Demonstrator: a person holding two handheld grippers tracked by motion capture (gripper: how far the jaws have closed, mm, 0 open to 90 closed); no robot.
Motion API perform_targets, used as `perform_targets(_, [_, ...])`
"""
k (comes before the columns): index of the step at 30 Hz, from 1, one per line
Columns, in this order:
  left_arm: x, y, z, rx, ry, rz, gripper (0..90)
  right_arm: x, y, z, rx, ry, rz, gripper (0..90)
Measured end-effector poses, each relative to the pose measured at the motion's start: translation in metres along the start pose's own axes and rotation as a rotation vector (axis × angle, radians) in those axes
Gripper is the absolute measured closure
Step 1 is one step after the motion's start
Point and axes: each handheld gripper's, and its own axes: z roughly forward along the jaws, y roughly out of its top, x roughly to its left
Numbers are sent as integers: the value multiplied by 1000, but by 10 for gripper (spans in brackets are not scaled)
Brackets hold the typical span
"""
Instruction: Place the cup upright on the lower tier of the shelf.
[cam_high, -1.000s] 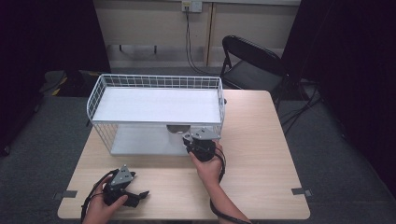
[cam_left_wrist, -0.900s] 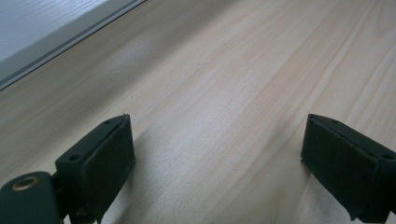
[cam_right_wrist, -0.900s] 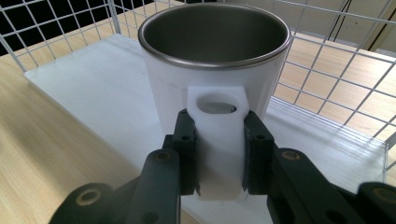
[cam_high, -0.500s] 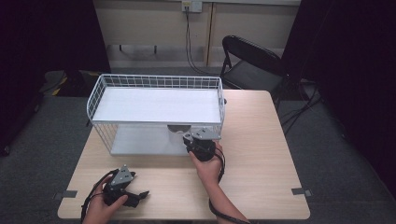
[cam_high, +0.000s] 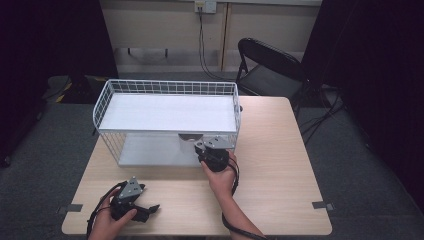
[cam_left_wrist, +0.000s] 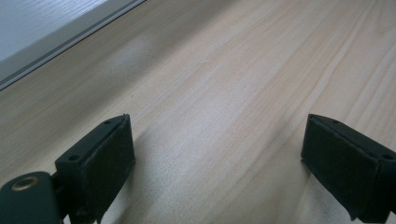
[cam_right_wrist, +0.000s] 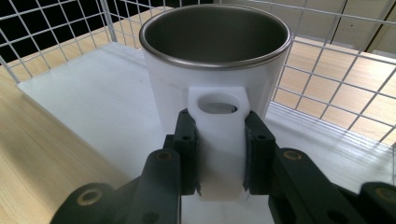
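Here, nearest to us, our left tongs (cam_high: 150, 208) rest low on the pale wooden counter (cam_high: 280, 165) with their jaws spread wide and nothing between them, so little can go wrong on that side. Further in, our right tongs (cam_right_wrist: 216, 140) are clamped on the flat white handle of a white mug with a steel rim (cam_right_wrist: 215, 60), which sits on the lower white shelf of the white wire basket rack (cam_high: 165, 87), at its open front. The grip is on the handle alone, so we judge that the mug could swing or tip about that narrow tab if we lift or turn too fast. The rack's upper shelf seems close above the rim, and wire walls stand just beyond the mug; a careless lift or push could knock it against them and twist it loose.
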Motion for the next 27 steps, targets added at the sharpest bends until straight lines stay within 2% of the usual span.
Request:
perform_targets(8, [0,0,0,0,-2,0,88,0,0,1,-7,-7,1,701])
perform_targets(10, [0,0,0,0,-3,1,88,0,0,1,-9,-7,6,672])
perform_targets(11, [0,0,0,0,-3,2,89,-1,1,-1,-17,-14,10,589])
perform_targets(15, [0,0,0,0,-4,2,89,-3,3,-7,-20,-2,3,500])
perform_targets(18, [0,0,0,0,-4,2,88,-2,3,-11,-21,5,-14,468])
perform_targets(27, [0,0,0,0,-4,2,88,-2,2,-26,-16,36,0,418])
